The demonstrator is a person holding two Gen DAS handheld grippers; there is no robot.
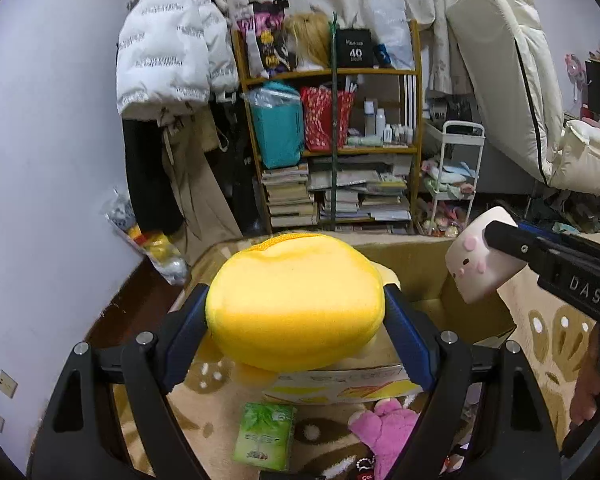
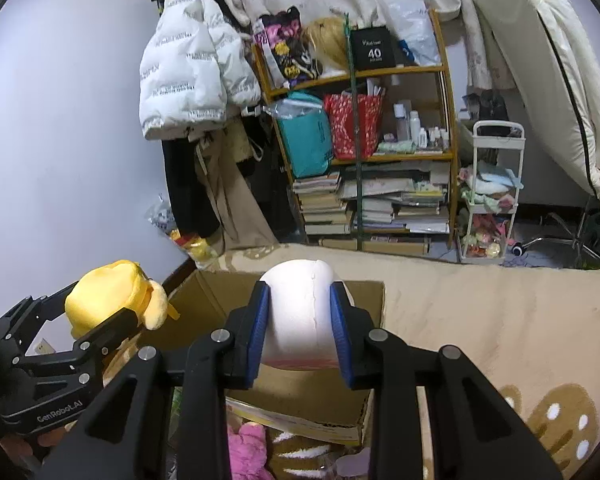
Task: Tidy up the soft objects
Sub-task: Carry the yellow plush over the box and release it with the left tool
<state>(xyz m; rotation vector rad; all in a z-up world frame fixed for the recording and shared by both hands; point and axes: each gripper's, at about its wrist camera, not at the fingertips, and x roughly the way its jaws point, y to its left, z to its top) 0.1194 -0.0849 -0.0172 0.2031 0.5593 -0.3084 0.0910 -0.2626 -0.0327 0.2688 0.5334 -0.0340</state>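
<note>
Left gripper (image 1: 296, 312): we see its blue-padded jaws pressed against both sides of the yellow plush (image 1: 294, 302), which bulges between them; it is gripping that toy.
Yellow plush: held in the air over the near edge of the box (image 1: 428, 276), at the centre of the left view. From the right view we find it at 9 o'clock, a yellow ear hanging toward the box.
Right gripper (image 2: 302, 320): its blue pads squeeze the white plush (image 2: 300, 312) from either side; it is gripping it.
White plush: a pale block with pink cheeks and a small face, seen at 3 o'clock in the left view, raised above the right side of the box. In the right view we see it at the centre, over the open box.
Box: open cardboard, standing on the blanket (image 2: 480, 320), its flaps up; we see printed yellow on its near side.
Pink plush (image 1: 384, 432): lying on the blanket at 5 o'clock in the left view, just beside the near side of the box.
Green pack (image 1: 265, 436): flat on the blanket at 6 o'clock in the left view, near the pink plush but apart from it.
Blanket: tan, with brown and white-dotted patterns.
Shelf (image 1: 332, 120): at 12 o'clock beyond the blanket, with books, bags and bottles.
Jacket (image 1: 172, 40): white, hanging at 11 o'clock beside the shelf.
</note>
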